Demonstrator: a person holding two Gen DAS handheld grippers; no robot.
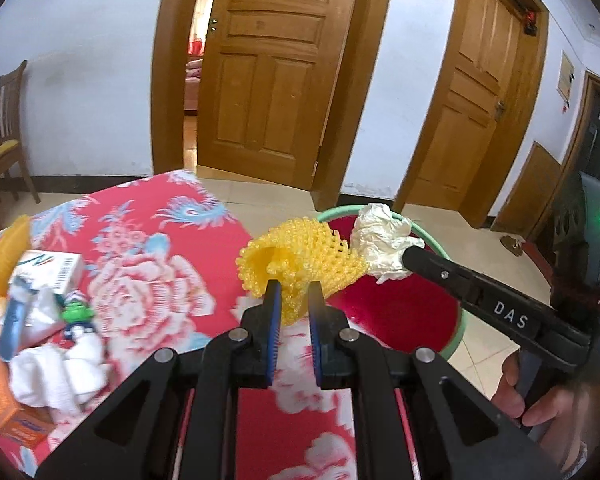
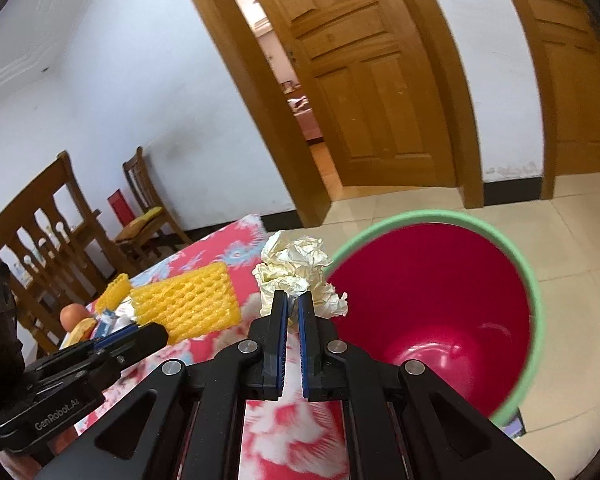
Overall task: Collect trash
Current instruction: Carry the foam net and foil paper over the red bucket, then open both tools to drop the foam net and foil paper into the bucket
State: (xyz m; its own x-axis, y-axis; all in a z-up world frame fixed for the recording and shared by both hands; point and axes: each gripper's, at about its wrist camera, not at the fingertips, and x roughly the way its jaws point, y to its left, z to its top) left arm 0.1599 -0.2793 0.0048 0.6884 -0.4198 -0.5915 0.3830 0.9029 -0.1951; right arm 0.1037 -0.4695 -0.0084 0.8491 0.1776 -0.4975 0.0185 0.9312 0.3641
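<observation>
My left gripper (image 1: 295,286) is shut on a yellow foam fruit net (image 1: 300,256), held over the edge of the table beside the bin. The same net (image 2: 188,304) shows at the left of the right wrist view, with the left gripper (image 2: 156,330) on it. My right gripper (image 2: 294,298) is shut on a crumpled cream paper ball (image 2: 296,272), just left of the bin's rim. That ball (image 1: 380,240) hangs over the bin in the left wrist view. The bin (image 2: 536,280) is red inside with a green rim (image 1: 458,336) and stands on the floor by the table.
The table wears a red floral cloth (image 1: 148,248). On its left lie a white carton (image 1: 56,270), an orange box (image 1: 12,412), white tissue (image 1: 60,372), a green wrapper (image 1: 78,314) and another yellow net (image 1: 8,252). Wooden chairs (image 2: 60,232) stand beyond the table. A hand (image 1: 516,396) holds the right gripper's grip.
</observation>
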